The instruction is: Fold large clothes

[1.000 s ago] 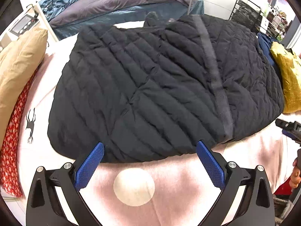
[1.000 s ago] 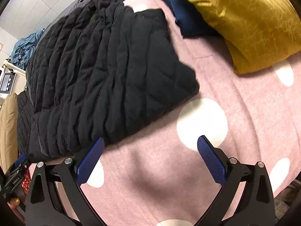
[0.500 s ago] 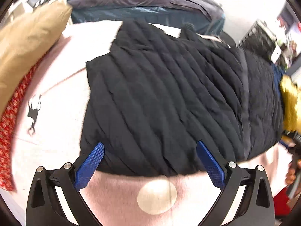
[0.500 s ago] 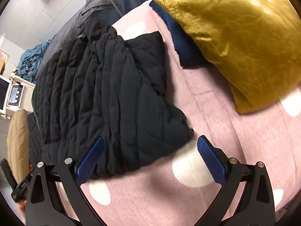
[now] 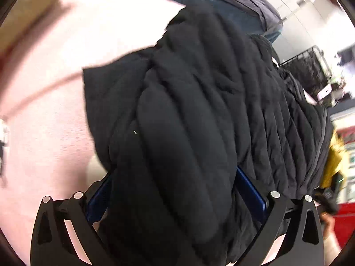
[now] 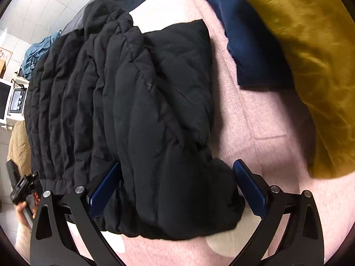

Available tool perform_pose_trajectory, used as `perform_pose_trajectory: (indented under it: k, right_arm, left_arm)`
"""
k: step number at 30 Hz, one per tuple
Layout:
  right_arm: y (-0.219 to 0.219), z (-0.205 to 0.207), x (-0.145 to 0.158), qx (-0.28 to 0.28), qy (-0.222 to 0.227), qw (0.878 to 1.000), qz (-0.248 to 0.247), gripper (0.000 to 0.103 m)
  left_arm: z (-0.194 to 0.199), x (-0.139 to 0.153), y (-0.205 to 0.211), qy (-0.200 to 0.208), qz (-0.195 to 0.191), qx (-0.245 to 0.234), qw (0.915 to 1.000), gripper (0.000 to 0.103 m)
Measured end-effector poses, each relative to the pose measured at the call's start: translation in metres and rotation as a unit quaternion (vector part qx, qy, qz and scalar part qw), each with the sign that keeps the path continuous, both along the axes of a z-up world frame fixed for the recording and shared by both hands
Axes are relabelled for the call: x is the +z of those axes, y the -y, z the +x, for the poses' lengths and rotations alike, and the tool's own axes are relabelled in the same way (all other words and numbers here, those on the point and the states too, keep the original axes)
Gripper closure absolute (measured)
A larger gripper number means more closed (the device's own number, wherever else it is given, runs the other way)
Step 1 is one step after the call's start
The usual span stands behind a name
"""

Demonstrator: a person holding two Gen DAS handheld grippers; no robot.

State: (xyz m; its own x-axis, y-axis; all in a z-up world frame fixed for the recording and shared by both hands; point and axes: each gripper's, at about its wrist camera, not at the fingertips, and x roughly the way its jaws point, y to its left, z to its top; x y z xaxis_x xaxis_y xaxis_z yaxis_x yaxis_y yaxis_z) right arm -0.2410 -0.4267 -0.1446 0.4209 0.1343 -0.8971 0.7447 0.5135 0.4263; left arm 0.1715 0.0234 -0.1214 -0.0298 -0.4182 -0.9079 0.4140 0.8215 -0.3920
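A large black quilted jacket [image 5: 199, 110] lies spread on a pink bedcover [image 5: 44, 122]; it also shows in the right wrist view [image 6: 137, 102]. My left gripper [image 5: 175, 190] is open, its blue fingers either side of the jacket's near left corner, the fabric bulging between them. My right gripper [image 6: 177, 188] is open too, its blue fingers either side of the jacket's near right corner. Both sets of jaws stand wide apart around the padding, not pressed on it.
A mustard yellow pillow [image 6: 310, 66] and a navy cushion [image 6: 250, 44] lie right of the jacket. A grey and blue duvet [image 5: 221, 0] is heaped at the far side. A wire rack [image 5: 310, 66] stands beyond the bed. A tan pillow [image 6: 18, 146] lies left.
Both grippers have moved forward onto the jacket's near hem. The corners that lay ahead of the fingers now sit between them. The jaws stay open.
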Motion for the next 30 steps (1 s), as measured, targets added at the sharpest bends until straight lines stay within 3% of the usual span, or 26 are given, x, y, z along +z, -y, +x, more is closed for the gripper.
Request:
perform_pose_trajectory:
  k: [4, 11, 14, 17, 21, 25, 30]
  right_arm:
    - [0.006, 0.006, -0.011, 0.018, 0.006, 1.000, -0.005, 0.005]
    - [0.005, 0.036, -0.006, 0.038, -0.005, 0.999, -0.021, 0.005]
    - [0.000, 0.042, 0.000, 0.040, -0.002, 0.999, -0.017, 0.020]
    - [-0.011, 0.052, 0.015, 0.054, -0.004, 0.998, -0.039, 0.040]
    - [-0.022, 0.060, 0.034, 0.071, -0.011, 0.995, -0.069, 0.061]
    - [-0.030, 0.063, 0.053, 0.067, -0.002, 0.995, -0.079, 0.069]
    - [-0.041, 0.061, 0.093, 0.082, 0.028, 0.992, -0.092, 0.074]
  left_arm:
    - [0.014, -0.009, -0.003, -0.030, -0.017, 0.000, 0.9994, 0.005]
    - [0.016, -0.009, 0.004, -0.025, -0.008, 0.016, 0.9995, 0.005]
    - [0.004, -0.003, 0.003, -0.012, -0.005, 0.024, 0.9996, 0.006]
    - [-0.003, 0.006, 0.005, 0.001, -0.005, 0.028, 0.9996, 0.017]
    - [-0.015, 0.027, 0.011, 0.034, 0.001, 0.007, 0.9994, 0.044]
    - [-0.024, 0.052, 0.013, 0.054, -0.006, -0.001, 0.9986, 0.066]
    - [-0.039, 0.094, 0.009, 0.088, -0.041, -0.008, 0.9952, 0.078]
